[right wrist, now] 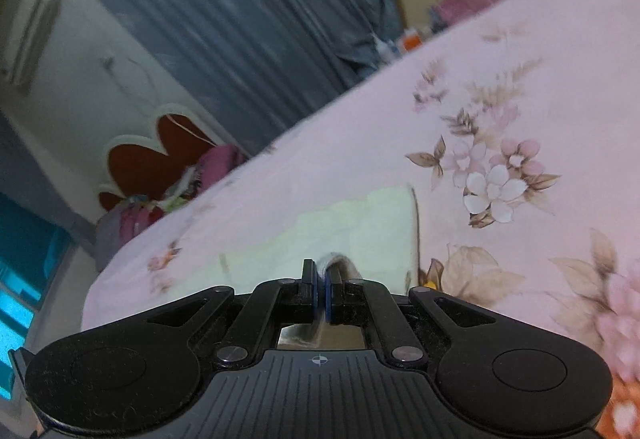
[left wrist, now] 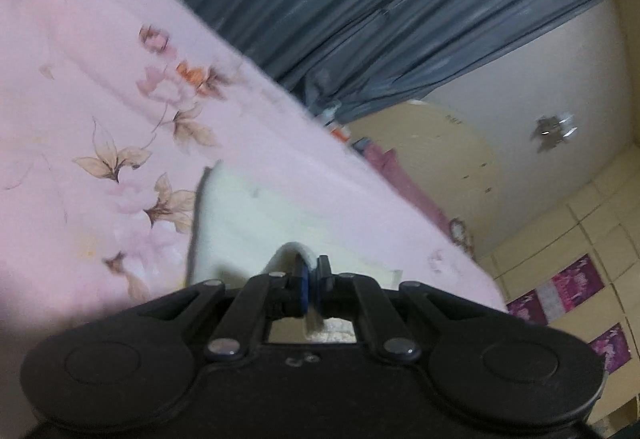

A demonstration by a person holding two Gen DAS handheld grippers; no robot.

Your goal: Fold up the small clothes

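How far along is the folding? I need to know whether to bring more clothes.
Done: little that shows; the pale yellow garment lies mostly flat on the pink floral bedsheet. In hand: the left gripper and right gripper are each shut on a pinched-up edge of it, so a fold looks under way. Left: laying that edge over and any further folds.

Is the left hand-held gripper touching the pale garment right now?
Touching. The left wrist view shows the left hand-held gripper shut on a fold of the pale garment, cloth looping up from between its pads above the pink floral bedsheet.
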